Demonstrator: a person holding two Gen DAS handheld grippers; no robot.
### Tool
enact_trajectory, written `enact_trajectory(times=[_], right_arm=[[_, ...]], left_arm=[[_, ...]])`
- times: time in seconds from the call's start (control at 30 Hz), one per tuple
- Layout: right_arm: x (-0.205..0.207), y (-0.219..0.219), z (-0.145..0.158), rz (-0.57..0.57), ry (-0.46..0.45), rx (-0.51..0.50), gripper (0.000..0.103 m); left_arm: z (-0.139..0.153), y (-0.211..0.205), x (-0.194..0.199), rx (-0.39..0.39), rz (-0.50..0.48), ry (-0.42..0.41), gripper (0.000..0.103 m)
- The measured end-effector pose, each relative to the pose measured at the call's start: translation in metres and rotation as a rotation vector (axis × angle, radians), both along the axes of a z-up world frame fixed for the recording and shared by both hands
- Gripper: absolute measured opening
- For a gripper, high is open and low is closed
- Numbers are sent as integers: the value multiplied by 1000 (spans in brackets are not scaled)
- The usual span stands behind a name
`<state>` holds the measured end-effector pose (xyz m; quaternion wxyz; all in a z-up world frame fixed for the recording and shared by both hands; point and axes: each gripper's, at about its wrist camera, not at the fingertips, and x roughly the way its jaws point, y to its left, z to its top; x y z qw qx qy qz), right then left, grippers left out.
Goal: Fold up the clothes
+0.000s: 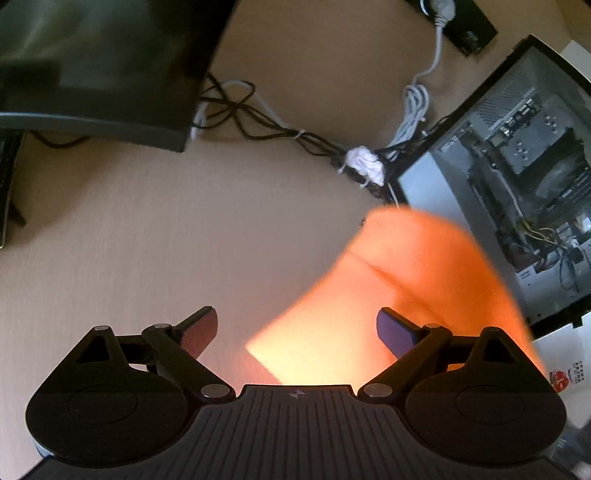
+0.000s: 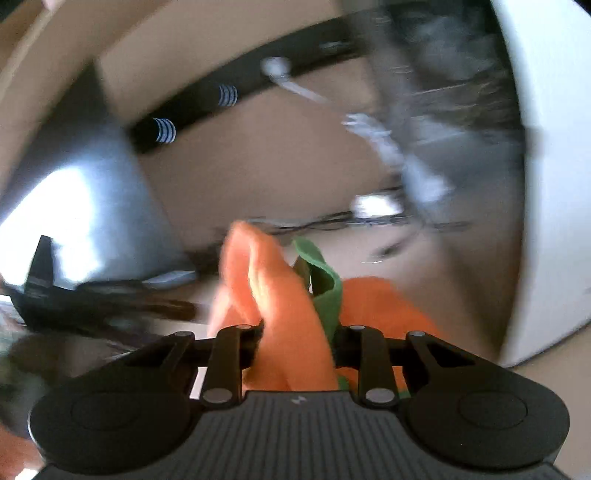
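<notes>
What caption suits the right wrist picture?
Right gripper shut on an orange cloth garment with green trim, lifted above the beige table.

We see light wooden table (image 1: 155, 206) under everything. Dark monitor (image 1: 96, 62) at far left, tilted. Tangle of black cables (image 1: 255, 122) runs from monitor toward open computer case (image 1: 517, 173) at right, side panel off, wiring exposed. We note white crumpled wad (image 1: 364, 162) on cable bundle, just beside case corner. White coiled cable (image 1: 417, 107) leads up to black power strip (image 1: 461, 22). Right wrist view heavily blurred.
</notes>
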<state>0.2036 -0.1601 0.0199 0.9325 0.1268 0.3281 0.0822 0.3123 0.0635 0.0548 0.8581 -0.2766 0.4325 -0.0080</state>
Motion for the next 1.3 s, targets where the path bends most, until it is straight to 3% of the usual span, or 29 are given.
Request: enact_trajectory(times=[0.13, 0.3, 0.5, 0.6, 0.7, 0.87, 1.0, 1.03, 1.1, 1.17, 1.3], right_arm=[[5, -18, -37, -163, 70, -241, 28], [-5, -4, -54, -147, 7, -489, 48], [22, -28, -61, -94, 130, -242, 50], [23, -19, -62, -26, 147, -170, 50], [25, 10, -63, 76, 151, -132, 50], [29, 90, -62, 255, 124, -165, 51], [47, 130, -57, 343, 107, -179, 54], [49, 130, -52, 353, 103, -171, 56], [52, 124, -37, 369, 84, -155, 69], [48, 111, -19, 371, 29, -167, 78], [56, 91, 4, 337, -79, -243, 81]], left_arm=[[-10, -20, 6, 2, -61, 36, 96], [-17, -43, 3, 65, -116, 56, 97], [-12, -52, -10, 194, -136, 31, 97], [-11, -45, -16, 200, -117, 37, 97], [-11, -33, -25, 203, -87, 47, 97], [-10, -6, -45, 220, 6, 61, 97], [-5, 29, -71, 148, 105, 35, 97], [-4, 38, -78, 111, 116, 22, 97], [-3, 55, -90, 45, 137, 1, 97], [-4, 64, -95, 20, 154, -9, 97], [-2, 62, -92, -60, 131, -69, 97]])
